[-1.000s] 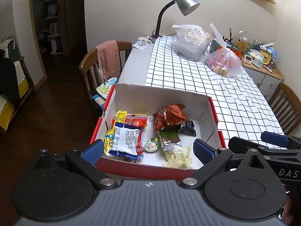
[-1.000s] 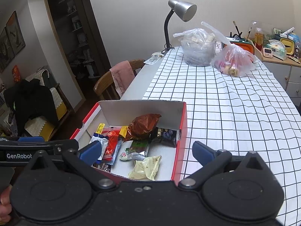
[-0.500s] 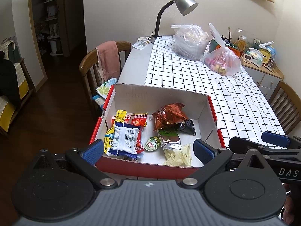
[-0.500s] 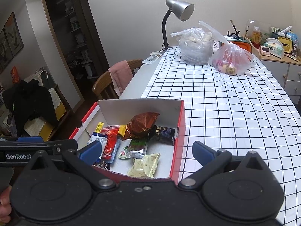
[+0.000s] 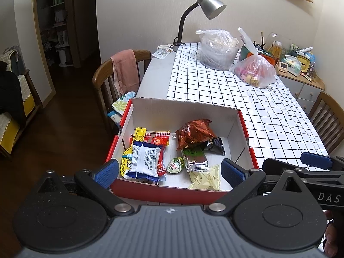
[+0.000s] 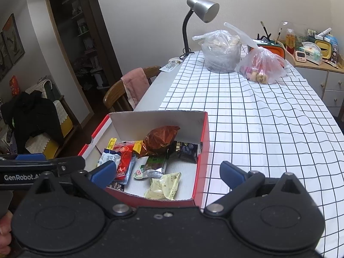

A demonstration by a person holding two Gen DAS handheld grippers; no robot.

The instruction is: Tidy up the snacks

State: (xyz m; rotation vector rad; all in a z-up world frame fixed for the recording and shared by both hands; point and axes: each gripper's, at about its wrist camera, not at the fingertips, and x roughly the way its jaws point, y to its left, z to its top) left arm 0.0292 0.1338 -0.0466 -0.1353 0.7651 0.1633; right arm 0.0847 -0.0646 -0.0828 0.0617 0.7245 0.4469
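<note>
At the near counter edge, the red box held all the snacks: white packet, copper bag, pale wrapper. Left tool and right tool both hung released, empty, short of the box. This fit sorting under way or finished. For any pick, I'd pinch a packet's sealed edge, not its puffed middle.

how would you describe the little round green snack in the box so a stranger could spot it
Look in the red cardboard box at the near end of the checked table. The small round green-lidded cup lies near the front wall, between the white packet and the silver-ended green bar. It is the only round item.
</note>
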